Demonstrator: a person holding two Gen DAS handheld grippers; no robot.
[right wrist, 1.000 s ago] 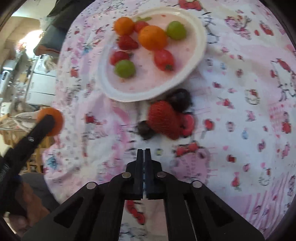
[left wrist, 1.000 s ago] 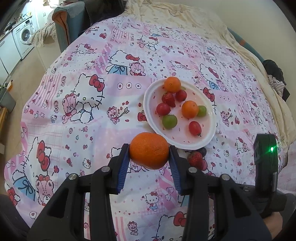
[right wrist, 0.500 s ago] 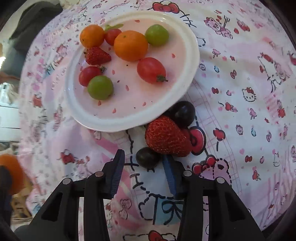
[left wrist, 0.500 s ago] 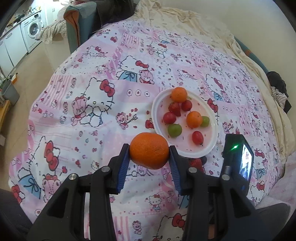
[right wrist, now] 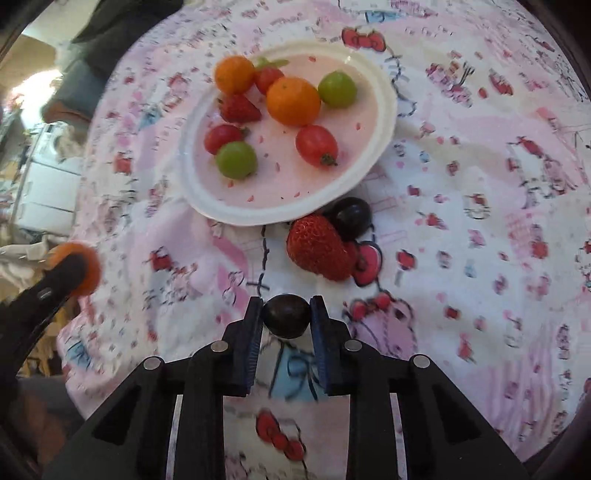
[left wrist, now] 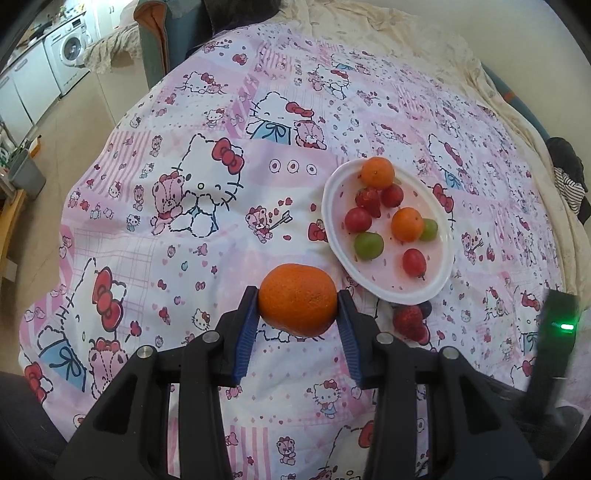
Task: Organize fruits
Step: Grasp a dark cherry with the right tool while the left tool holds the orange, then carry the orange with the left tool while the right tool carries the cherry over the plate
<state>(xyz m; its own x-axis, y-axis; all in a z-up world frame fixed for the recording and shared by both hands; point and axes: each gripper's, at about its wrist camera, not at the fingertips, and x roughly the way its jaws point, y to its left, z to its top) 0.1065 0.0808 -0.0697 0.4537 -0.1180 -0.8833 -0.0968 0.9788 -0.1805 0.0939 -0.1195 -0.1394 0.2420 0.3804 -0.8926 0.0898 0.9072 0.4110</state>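
Note:
My left gripper (left wrist: 297, 310) is shut on a large orange (left wrist: 297, 300), held above the patterned bedcover short of the white plate (left wrist: 445, 275). The plate holds several small fruits: oranges, red tomatoes, green grapes and a strawberry. My right gripper (right wrist: 285, 312) is shut on a dark grape (right wrist: 285, 316), lifted just off the cover. A big strawberry (right wrist: 317, 248) and another dark grape (right wrist: 351, 217) lie on the cover against the plate's (right wrist: 386, 114) near rim. In the right wrist view the orange (right wrist: 86, 267) and a left finger appear at the far left.
A pink cartoon-print cover (left wrist: 192, 206) spreads over the bed, with a cream blanket (left wrist: 369, 29) behind it. Left of the bed are a bare floor, a washing machine (left wrist: 72, 55) and a chair (left wrist: 166, 40). Dark clothes (left wrist: 569, 173) lie at the right edge.
My right gripper opened around the small dark grape beside the strawberry, closed on it and lifted it away. The left gripper kept the orange and barely moved.

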